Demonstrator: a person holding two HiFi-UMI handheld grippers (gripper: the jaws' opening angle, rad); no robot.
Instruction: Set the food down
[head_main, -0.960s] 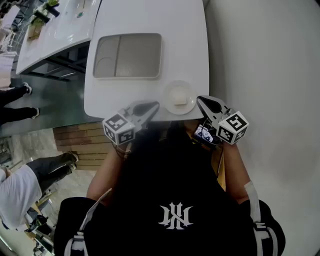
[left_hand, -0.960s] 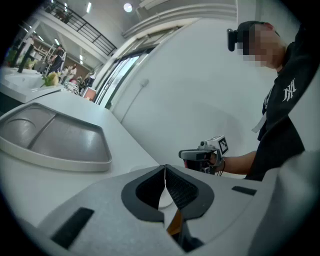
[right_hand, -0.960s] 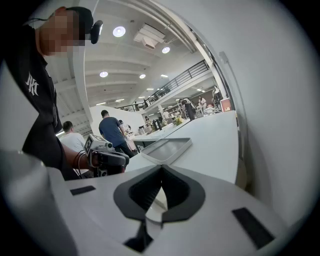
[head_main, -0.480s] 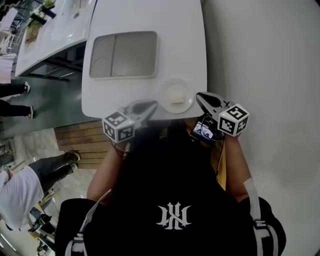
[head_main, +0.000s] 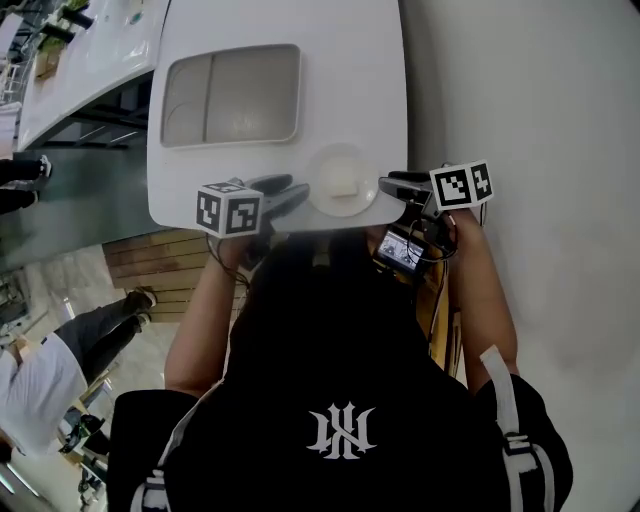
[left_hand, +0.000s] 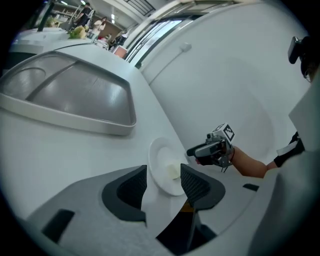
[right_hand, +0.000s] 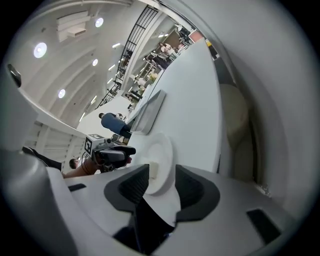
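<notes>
Jaws have just been opening wide, empty: left tool (head_main: 293, 191) at 9 o'clock of plate (head_main: 328, 163), right tool (head_main: 387, 185) at 3; food (head_main: 344, 187) looks delivered.

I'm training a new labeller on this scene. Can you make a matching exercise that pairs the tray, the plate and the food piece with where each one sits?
Things:
1. tray
2. plate
3. food piece

Places:
A. on the plate
B. at the table's near edge, by the person
C. farther back on the table

Pairs: 1-C; 2-B; 3-A
</notes>
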